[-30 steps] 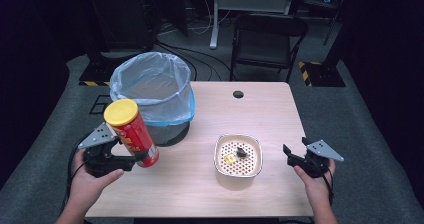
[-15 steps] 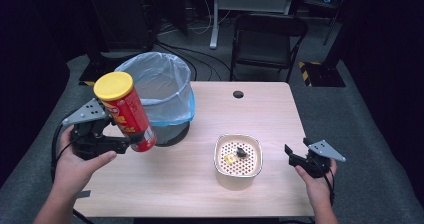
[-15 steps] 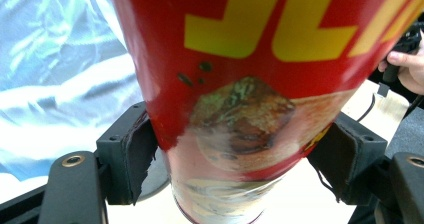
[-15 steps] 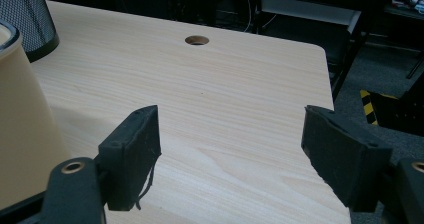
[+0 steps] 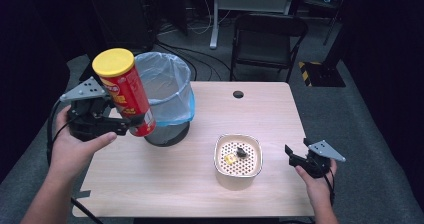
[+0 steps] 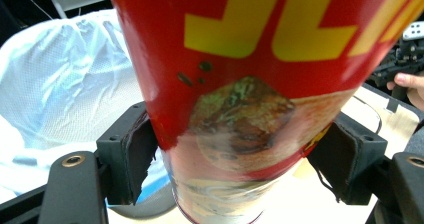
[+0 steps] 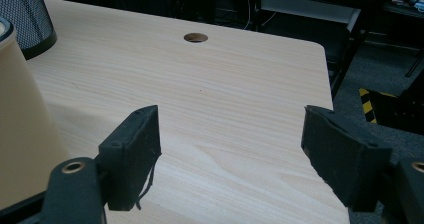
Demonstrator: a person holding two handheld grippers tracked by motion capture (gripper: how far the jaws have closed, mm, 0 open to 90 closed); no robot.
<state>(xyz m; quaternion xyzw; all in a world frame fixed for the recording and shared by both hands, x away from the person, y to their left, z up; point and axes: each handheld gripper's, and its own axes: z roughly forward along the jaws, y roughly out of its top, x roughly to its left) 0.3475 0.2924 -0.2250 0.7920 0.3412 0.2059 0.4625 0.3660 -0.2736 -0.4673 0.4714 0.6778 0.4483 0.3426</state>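
Note:
A red chip can (image 5: pixel 127 97) with a yellow lid hangs tilted in the air at the table's left, close to the bin (image 5: pixel 167 91) lined with a blue bag. My left gripper (image 5: pixel 131 126) is shut on the can's lower part. In the left gripper view the can (image 6: pixel 240 94) sits between both pads, with the bag (image 6: pixel 65 84) behind it. My right gripper (image 5: pixel 296 155) stands open at the table's right edge, nothing between its fingers (image 7: pixel 132 154). A cream bowl (image 5: pixel 238 156) with small scraps inside rests on the table to its left.
The wooden table (image 5: pixel 240 114) has a cable hole (image 5: pixel 238 94) near its far edge. A black chair (image 5: pixel 267 39) stands behind the table. In the right gripper view the bowl's wall (image 7: pixel 22 124) is at the left and the bin's mesh base (image 7: pixel 27 9) farther off.
My left gripper has lifted the can up off the table and toward the bin's rim. The right gripper has stayed where it was.

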